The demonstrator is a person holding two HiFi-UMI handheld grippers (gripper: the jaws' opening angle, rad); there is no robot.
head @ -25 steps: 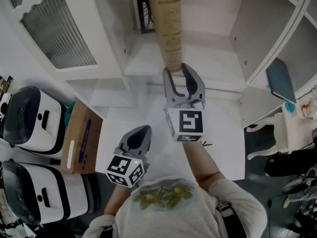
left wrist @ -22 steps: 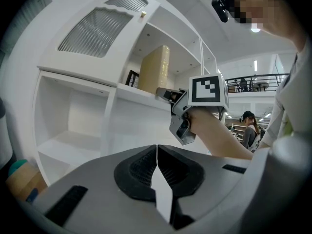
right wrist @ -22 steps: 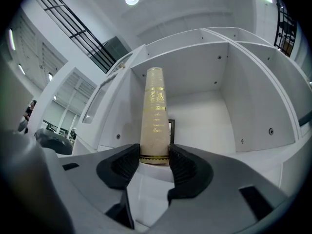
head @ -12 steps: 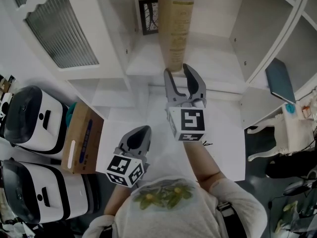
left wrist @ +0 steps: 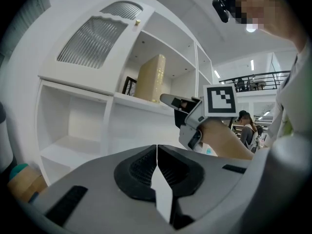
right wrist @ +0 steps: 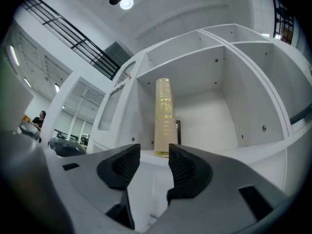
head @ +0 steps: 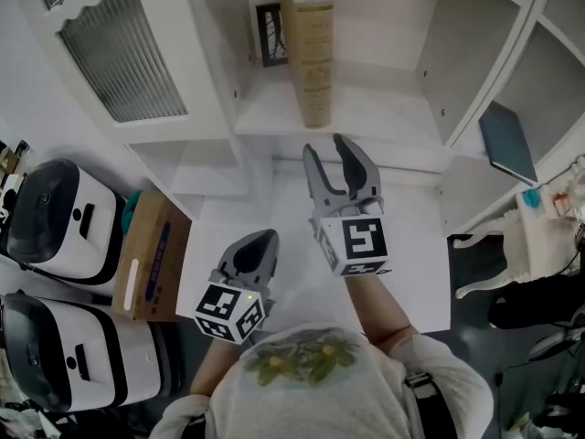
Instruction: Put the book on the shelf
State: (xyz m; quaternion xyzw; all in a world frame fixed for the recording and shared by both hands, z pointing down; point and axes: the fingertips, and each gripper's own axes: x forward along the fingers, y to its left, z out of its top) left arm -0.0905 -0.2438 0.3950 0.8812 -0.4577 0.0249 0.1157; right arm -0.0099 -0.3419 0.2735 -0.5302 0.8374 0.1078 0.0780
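Head view, looking steeply down: the right gripper (head: 324, 147) is held out in front of the person, its two grey jaws spread apart with nothing between them. Just beyond its tips, clear of both jaws, a tall tan book (head: 311, 48) stands upright on a white shelf (head: 375, 108). A small dark picture frame (head: 268, 33) sits beside the book, to the left of the gripper's line. The left gripper (head: 261, 238) is lower and nearer the person's body, left of and behind the right one – its jaws are together and empty. Further to its left, a brown cardboard box (head: 151, 254) stands next to two white machines (head: 55, 213)

Left gripper view: the jaws of the left gripper (left wrist: 156, 152) meet along one thin seam, holding nothing. Ahead and above them is the right gripper (left wrist: 178, 102), and past it the book (left wrist: 150, 78) stands in the shelf (left wrist: 141, 104) compartment beside the frame (left wrist: 128, 86)

Right gripper view: the right gripper (right wrist: 153, 152) has its ribbed pads apart with only bare shelf (right wrist: 214, 152) board seen through the gap. The book (right wrist: 164, 116) stands upright straight ahead – beyond the jaw tips, not touching them – with the frame (right wrist: 178, 130) just behind it on its right
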